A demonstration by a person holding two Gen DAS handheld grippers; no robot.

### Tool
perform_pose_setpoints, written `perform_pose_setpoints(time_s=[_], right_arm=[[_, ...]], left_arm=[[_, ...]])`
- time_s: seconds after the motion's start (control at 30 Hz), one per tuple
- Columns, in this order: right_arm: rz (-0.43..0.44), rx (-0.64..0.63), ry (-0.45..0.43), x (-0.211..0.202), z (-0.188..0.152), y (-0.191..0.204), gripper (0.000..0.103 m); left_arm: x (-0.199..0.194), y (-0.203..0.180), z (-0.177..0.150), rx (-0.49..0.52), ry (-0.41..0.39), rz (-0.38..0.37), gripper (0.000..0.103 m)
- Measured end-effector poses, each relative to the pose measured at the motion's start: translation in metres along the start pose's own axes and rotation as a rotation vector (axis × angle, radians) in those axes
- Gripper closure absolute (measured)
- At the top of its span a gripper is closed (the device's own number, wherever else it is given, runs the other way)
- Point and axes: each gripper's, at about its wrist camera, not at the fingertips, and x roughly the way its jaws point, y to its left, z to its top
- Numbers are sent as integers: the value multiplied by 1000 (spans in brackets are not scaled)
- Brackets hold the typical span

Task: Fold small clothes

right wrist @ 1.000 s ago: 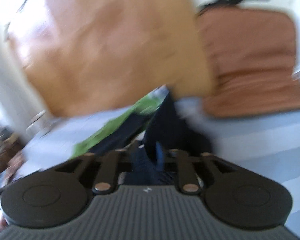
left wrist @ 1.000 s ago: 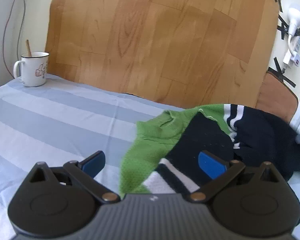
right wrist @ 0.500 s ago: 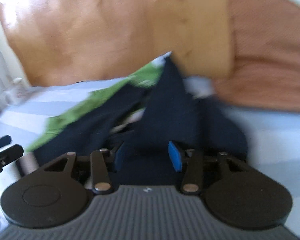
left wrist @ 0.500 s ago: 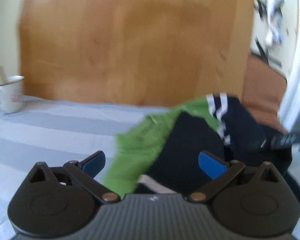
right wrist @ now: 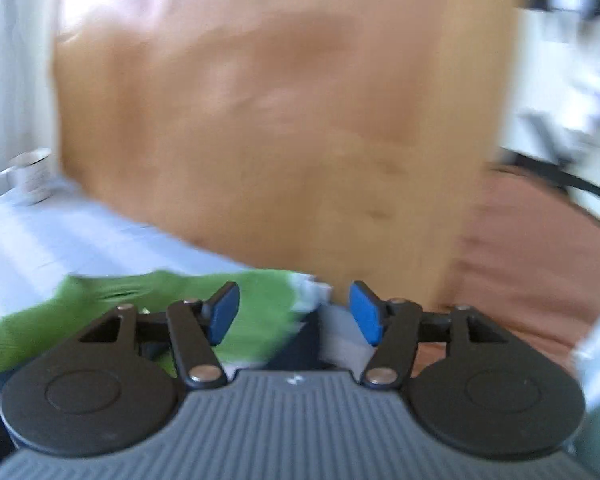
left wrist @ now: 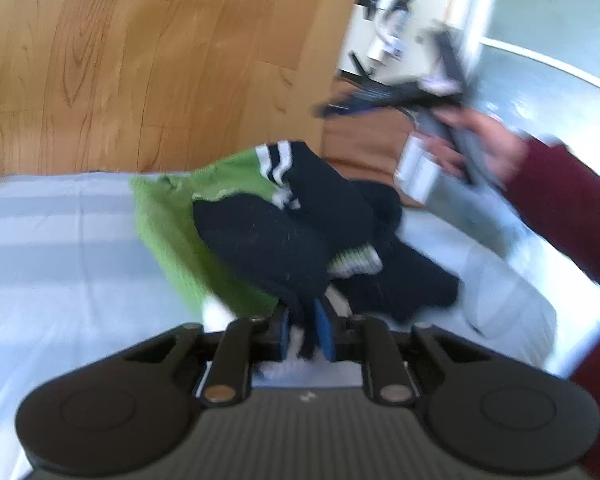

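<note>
While the left gripper (left wrist: 306, 330) has just closed on the near dark edge of the garment (left wrist: 268, 236) heaped ahead on the bed (left wrist: 52, 264), the right gripper (right wrist: 294, 312), just opened and empty, hangs above its far side.

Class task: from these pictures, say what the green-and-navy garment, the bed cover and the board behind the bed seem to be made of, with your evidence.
Garment: probably knitted yarn, matte; fuzzy surface, ribbed striped cuff.
Bed cover: seemingly woven cotton-like cloth, matte; flat stripes, soft creases.
Board: wood or wood-look laminate, slight sheen; grain and plank joints show, but which one is unclear.
</note>
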Motion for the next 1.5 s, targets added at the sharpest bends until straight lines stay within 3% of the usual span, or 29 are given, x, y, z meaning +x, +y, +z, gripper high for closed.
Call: perform_pose_setpoints(time_s=[0.03,0.1,0.13,0.2,0.27,0.37,0.43,0.5,0.63,0.73,0.77,0.8,0.83,0.87,0.9,0.93,1.07,1.17,1.33,1.5], right_arm=[[32,-21,20,11,3,10,39],[75,-72,55,36,8,28,39],[86,-96,74,50,11,37,38],[95,-141,107,80,15,47,37],[72,-199,141,109,19,50,34],[38,-260,193,147,25,37,29],[44,-255,227,163,28,20,23],[47,-231,250,176,31,2,20],[143,-167,324,195,32,-38,16],[169,-135,350,199,28,-55,17],[177,-127,364,201,26,-58,19],[187,-125,377,202,24,-59,23],[186,-128,388,202,23,-59,46],[182,-133,405,205,21,-57,83],[180,-127,421,201,20,-56,97],[173,-125,412,196,18,-54,96],[80,-173,231,128,27,-47,97],[11,-181,24,43,46,-49,97],[-132,-147,-286,-120,72,-62,97],[-247,-90,-491,-248,77,-66,97]], left_arm=[[-15,0,-8,-2,10,18,85],[-42,6,-15,-38,1,64,69],[-52,10,-13,-63,-20,85,66],[-68,25,1,-125,-79,160,36],[-65,49,22,-230,-102,224,24],[-32,85,46,-395,-57,204,24],[-2,101,56,-454,-6,167,24],[27,107,61,-459,54,166,24],[58,107,52,-463,139,139,25],[50,104,45,-441,128,134,24],[49,105,44,-446,129,126,28],[48,103,44,-450,128,126,40],[50,101,43,-442,136,130,51],[55,100,44,-433,151,135,72],[62,97,44,-422,162,151,90],[65,95,43,-412,171,160,90],[65,80,52,-321,142,228,91],[47,61,68,-229,74,284,91],[-1,17,100,-78,-103,352,93],[-71,-30,135,24,-341,448,93]])
